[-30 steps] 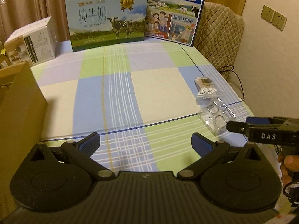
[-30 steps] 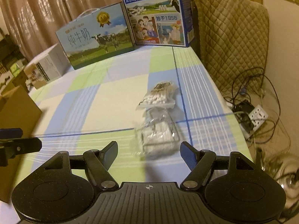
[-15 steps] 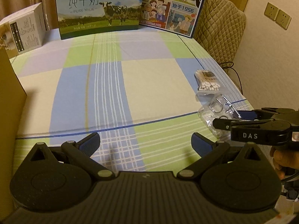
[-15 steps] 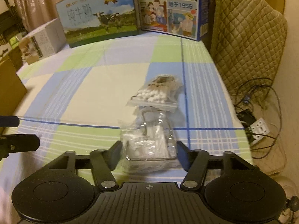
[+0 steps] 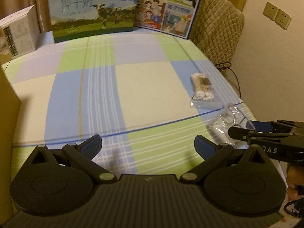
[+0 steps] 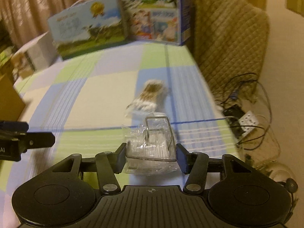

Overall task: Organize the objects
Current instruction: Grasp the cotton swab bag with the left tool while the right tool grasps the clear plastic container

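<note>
our left gripper (image 5: 147, 145) hangs wide open over the checked tablecloth (image 5: 133, 87), holding nothing. to its right, our right gripper (image 6: 151, 158) has both pads against a clear plastic packet (image 6: 152, 146) near the table's right edge, cotton-swab bag (image 6: 150, 98) just beyond.

Right gripper (image 6: 151, 156): both fingers pressed against the sides of a clear plastic packet (image 6: 151, 148) at the near edge of the checked tablecloth (image 6: 106, 93). Bag of cotton swabs (image 6: 150, 97) lies just beyond it, blurred. Left gripper (image 6: 24, 140) tip enters at left edge. Two milk cartons (image 6: 121, 19) stand at far end. Power strip (image 6: 248, 121) and cables on floor, right.
</note>
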`<state>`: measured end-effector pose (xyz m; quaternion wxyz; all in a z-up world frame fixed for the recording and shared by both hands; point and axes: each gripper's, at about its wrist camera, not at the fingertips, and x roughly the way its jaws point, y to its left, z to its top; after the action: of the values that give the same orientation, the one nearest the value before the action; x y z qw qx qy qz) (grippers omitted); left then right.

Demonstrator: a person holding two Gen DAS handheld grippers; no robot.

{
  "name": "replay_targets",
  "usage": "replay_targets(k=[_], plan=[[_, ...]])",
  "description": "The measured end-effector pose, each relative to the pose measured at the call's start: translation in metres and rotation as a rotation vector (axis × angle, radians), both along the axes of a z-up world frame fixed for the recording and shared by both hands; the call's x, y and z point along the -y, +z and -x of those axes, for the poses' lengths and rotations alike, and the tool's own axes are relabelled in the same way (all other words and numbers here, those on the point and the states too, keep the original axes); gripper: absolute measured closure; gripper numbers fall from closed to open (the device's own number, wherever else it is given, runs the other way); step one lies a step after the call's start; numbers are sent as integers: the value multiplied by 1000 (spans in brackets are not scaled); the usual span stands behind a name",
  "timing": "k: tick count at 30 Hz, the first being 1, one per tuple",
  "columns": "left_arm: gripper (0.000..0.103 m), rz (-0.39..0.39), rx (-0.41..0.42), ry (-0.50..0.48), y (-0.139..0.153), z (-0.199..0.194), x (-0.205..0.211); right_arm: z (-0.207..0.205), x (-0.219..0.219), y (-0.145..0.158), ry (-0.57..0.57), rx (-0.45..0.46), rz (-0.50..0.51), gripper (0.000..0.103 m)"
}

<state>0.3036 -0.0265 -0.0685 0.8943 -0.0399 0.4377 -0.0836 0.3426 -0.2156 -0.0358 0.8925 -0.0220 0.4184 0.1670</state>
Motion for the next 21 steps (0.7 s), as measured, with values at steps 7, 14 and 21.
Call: replay_targets(k=[7, 14, 21], plan=[[6, 15, 22, -79, 7, -28, 28, -21, 24, 2, -90, 35, -1, 53], [14, 57, 18, -129, -5, -65, 63, -38, 42, -3, -150, 59, 18, 52], [33, 72, 13, -162, -25, -98, 102, -41, 56, -8, -193, 52, 27, 53]])
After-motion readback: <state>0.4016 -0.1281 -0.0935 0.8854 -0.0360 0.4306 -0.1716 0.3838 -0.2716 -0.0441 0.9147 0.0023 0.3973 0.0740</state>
